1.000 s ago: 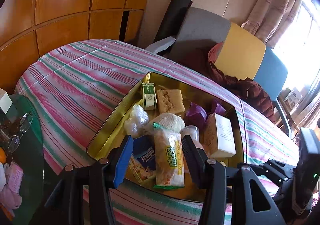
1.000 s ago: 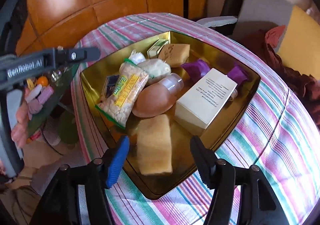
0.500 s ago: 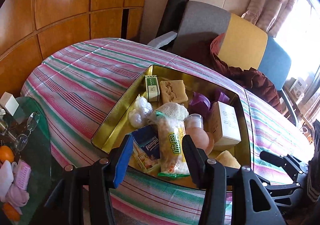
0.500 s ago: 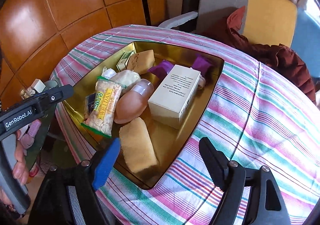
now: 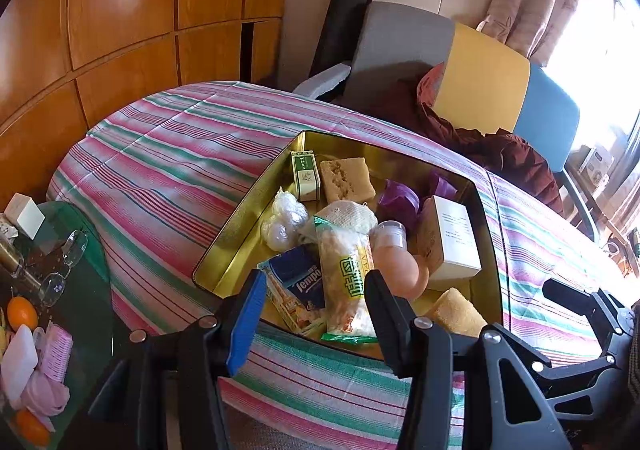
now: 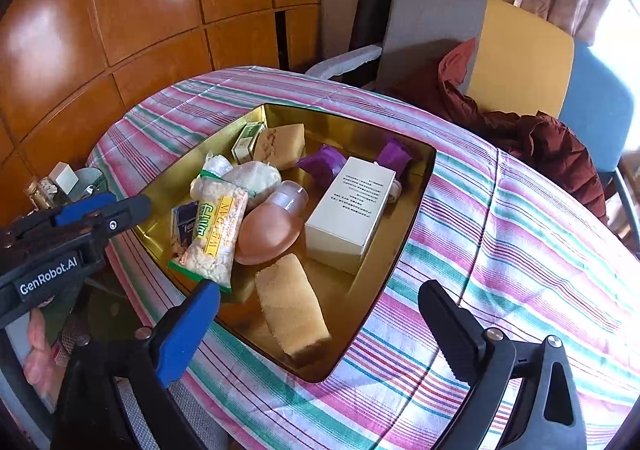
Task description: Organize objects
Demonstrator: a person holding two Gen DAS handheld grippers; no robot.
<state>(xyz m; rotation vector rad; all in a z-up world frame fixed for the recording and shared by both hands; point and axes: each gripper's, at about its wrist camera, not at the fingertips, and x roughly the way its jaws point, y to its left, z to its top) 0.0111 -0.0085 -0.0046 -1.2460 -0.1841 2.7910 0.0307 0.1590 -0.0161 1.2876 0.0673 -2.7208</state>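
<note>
A gold tin tray (image 5: 236, 222) (image 6: 404, 226) sits on the striped tablecloth, filled with several items: a snack bag (image 5: 344, 274) (image 6: 214, 234), a blue tissue pack (image 5: 298, 286), a white box (image 5: 454, 236) (image 6: 352, 206), a tan bottle (image 6: 272, 230), a yellow sponge (image 6: 292, 308), a cake slice (image 5: 346, 178), a green carton (image 5: 306, 174) and purple wrappers (image 6: 324, 164). My left gripper (image 5: 316, 290) is open and empty, just before the tray's near edge. My right gripper (image 6: 320, 306) is open and empty, held back over the tray's near corner.
A glass side table (image 5: 52, 290) at the left holds oranges, glasses and pink items. Chairs with a dark red garment (image 6: 532, 130) stand behind the table. Wooden wall panels are at the left. Striped cloth (image 6: 500, 250) lies bare to the right of the tray.
Both grippers have pulled back and up from the tray, so more of the table shows. The right gripper's jaws have widened. The tray's items have not moved.
</note>
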